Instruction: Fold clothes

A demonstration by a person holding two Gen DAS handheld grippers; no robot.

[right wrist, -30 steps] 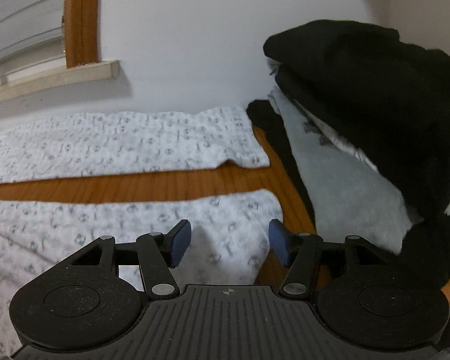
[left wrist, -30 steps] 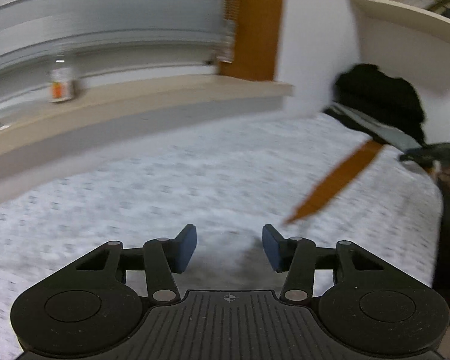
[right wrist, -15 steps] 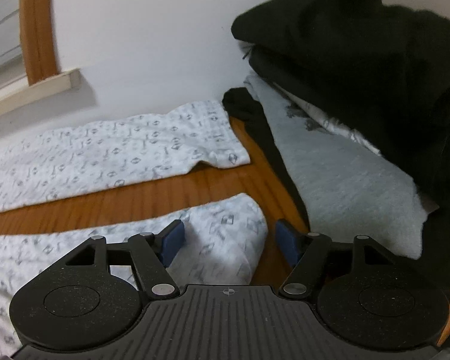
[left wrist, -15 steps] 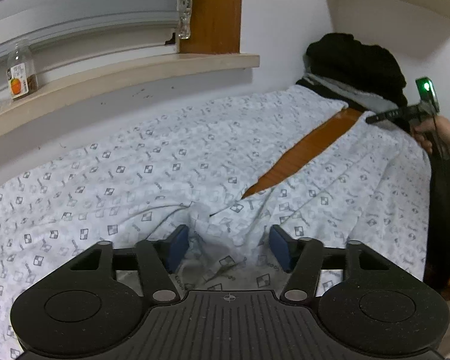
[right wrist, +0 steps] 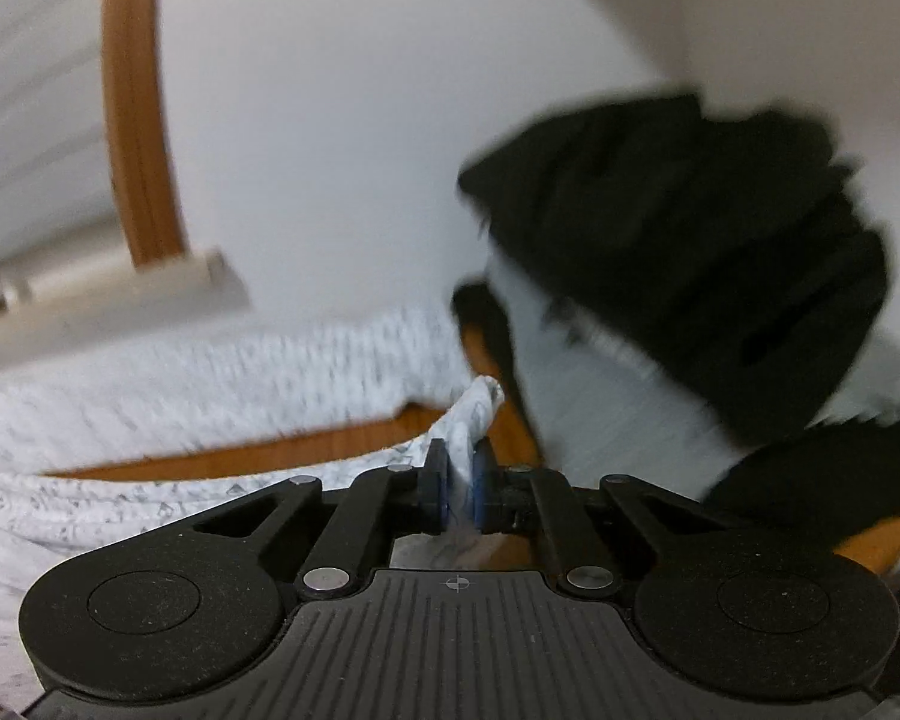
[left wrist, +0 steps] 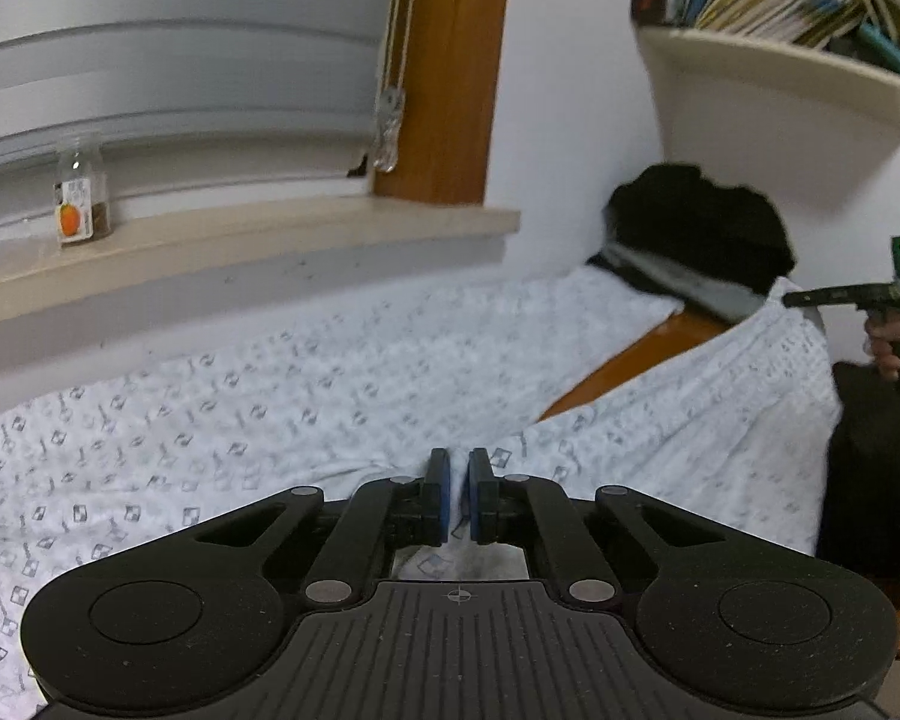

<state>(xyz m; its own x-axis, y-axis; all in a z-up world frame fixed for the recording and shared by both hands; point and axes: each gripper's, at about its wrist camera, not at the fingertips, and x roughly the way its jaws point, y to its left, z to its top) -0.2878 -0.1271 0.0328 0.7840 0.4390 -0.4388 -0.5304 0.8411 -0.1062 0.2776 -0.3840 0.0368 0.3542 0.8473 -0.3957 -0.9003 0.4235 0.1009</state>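
Observation:
White patterned trousers (left wrist: pixel 282 384) lie spread over an orange-brown wooden surface (left wrist: pixel 636 354), their two legs parting toward the far end. My left gripper (left wrist: pixel 458 480) is shut on a fold of the fabric at the near edge of one leg. In the right wrist view the trousers (right wrist: pixel 210 372) show as blurred white cloth, and my right gripper (right wrist: pixel 459 471) is shut on the leg's cuff corner, which sticks up between the blue pads. The right gripper (left wrist: pixel 840 297) also appears at the far right of the left wrist view, held by a hand (left wrist: pixel 885 342).
A pile of black and grey clothes (left wrist: pixel 699 234) sits against the wall at the far end, seen close in the right wrist view (right wrist: pixel 690 240). A window sill (left wrist: pixel 240 246) carries a small bottle (left wrist: pixel 81 198). A bookshelf (left wrist: pixel 780 54) hangs upper right.
Both grippers have closed from open onto the trousers fabric. The left one pinched a fold; the right took the cuff corner and is lifting it, with motion blur.

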